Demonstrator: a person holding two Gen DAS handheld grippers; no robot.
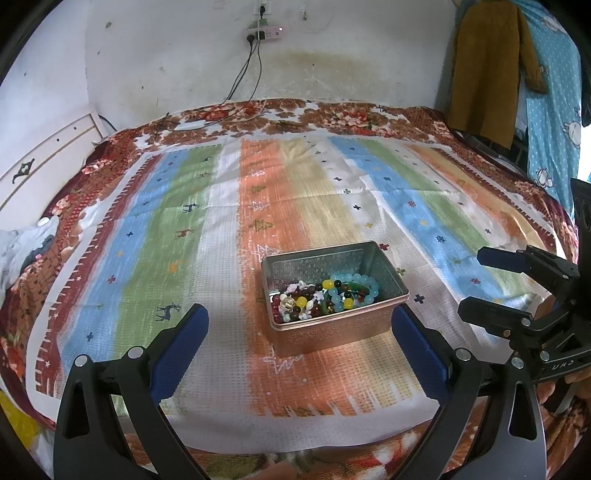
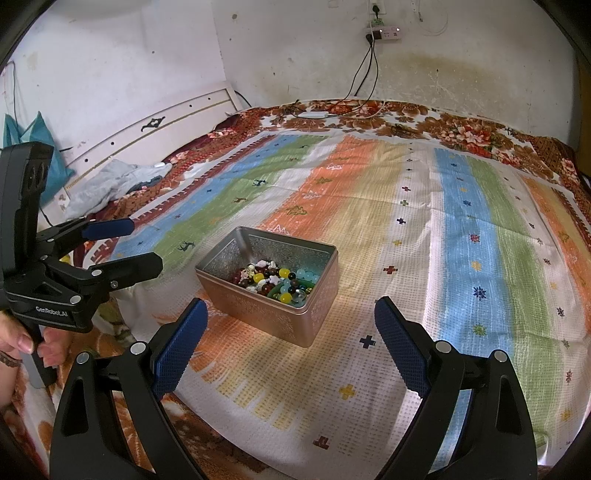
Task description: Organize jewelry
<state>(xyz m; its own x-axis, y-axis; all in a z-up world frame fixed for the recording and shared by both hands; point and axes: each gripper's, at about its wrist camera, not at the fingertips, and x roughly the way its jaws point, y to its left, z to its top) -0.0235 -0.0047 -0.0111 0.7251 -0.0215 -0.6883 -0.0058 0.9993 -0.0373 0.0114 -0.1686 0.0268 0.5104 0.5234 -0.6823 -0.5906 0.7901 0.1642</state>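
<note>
An open rose-gold metal tin point(image 1: 332, 334) stands on the striped cloth. It holds a pile of bead bracelets point(image 1: 325, 299), with aqua, yellow, dark red and white beads. In the right wrist view the tin point(image 2: 258, 314) and the beads point(image 2: 275, 282) sit at mid-frame. My left gripper point(image 1: 299, 325) is open and empty, just in front of the tin. My right gripper point(image 2: 290, 317) is open and empty, to the tin's right. Each gripper shows in the other's view: the right gripper point(image 1: 480, 284) and the left gripper point(image 2: 142, 245), both with jaws apart.
The striped cloth point(image 1: 177, 236) covers a bed with a floral blanket point(image 1: 332, 114). Charger cables point(image 1: 236, 114) lie at the far edge under a wall power strip point(image 1: 264, 35). A white headboard point(image 2: 155, 125) and crumpled clothes point(image 2: 118, 181) are to the left.
</note>
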